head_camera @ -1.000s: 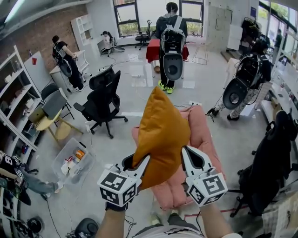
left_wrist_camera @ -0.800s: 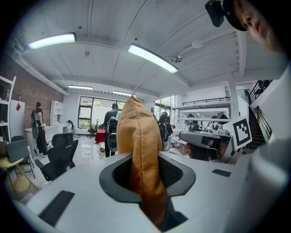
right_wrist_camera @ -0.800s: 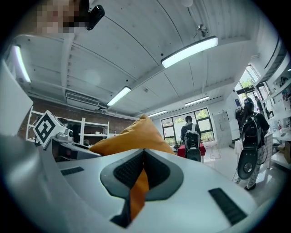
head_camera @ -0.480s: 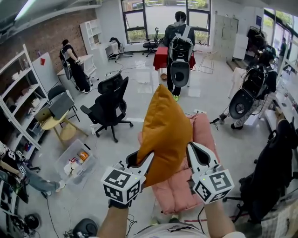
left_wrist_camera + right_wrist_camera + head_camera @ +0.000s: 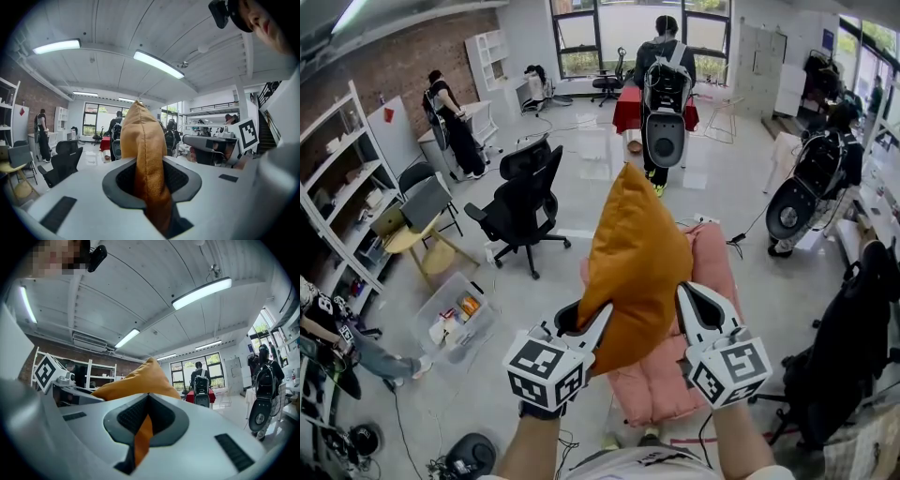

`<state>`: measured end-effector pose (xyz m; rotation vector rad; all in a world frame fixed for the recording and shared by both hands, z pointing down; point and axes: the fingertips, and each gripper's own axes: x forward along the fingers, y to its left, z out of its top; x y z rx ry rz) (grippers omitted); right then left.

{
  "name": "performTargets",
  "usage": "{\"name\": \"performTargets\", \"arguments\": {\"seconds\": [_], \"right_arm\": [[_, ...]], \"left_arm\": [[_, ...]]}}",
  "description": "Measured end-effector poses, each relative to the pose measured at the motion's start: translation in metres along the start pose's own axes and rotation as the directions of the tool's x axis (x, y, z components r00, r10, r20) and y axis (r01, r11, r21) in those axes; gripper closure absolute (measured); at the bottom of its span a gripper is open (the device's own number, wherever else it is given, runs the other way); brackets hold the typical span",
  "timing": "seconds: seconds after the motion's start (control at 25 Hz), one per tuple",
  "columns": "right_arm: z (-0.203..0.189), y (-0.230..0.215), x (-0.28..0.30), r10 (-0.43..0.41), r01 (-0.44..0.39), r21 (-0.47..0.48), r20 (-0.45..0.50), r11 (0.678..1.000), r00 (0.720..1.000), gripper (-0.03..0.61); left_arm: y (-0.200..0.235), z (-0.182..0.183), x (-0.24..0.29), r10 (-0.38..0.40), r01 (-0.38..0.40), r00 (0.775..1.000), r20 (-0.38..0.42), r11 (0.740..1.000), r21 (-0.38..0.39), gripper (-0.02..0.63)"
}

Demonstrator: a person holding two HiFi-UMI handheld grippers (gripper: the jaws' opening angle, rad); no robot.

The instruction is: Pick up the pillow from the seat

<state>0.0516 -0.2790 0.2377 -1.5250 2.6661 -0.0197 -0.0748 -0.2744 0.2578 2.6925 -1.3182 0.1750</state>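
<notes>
An orange pillow [image 5: 637, 262] hangs in the air above the pink padded seat [image 5: 711, 281], held up between both grippers. My left gripper [image 5: 581, 323] is shut on the pillow's lower left corner; in the left gripper view the orange fabric [image 5: 146, 159] is pinched between its jaws. My right gripper [image 5: 680, 302] is shut on the pillow's right edge, and the right gripper view shows a strip of the orange fabric [image 5: 143, 434] clamped in its jaws. The pillow stands on end, its top corner pointing away from me.
A black office chair [image 5: 520, 192] stands left of the seat, a clear bin [image 5: 455, 319] with items on the floor nearer me. Another dark chair [image 5: 853, 347] is at the right. People with equipment stand at the back [image 5: 664, 94] and right [image 5: 811, 183]. Shelves [image 5: 337, 206] line the left wall.
The pillow and both grippers have stayed almost in place; the right gripper rose slightly. The view has tilted a little, and the people in the background have shifted.
</notes>
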Motion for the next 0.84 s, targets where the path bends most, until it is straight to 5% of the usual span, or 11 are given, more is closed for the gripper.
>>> {"name": "performTargets", "arguments": {"seconds": [0.84], "right_arm": [[-0.0028,-0.0018,0.0055,0.014,-0.014,-0.006,-0.008,1.0,1.0,0.565]], "left_arm": [[0.0029,-0.0009,0.0042,0.005,-0.005,1.0,-0.009,1.0,0.001,0.506]]}}
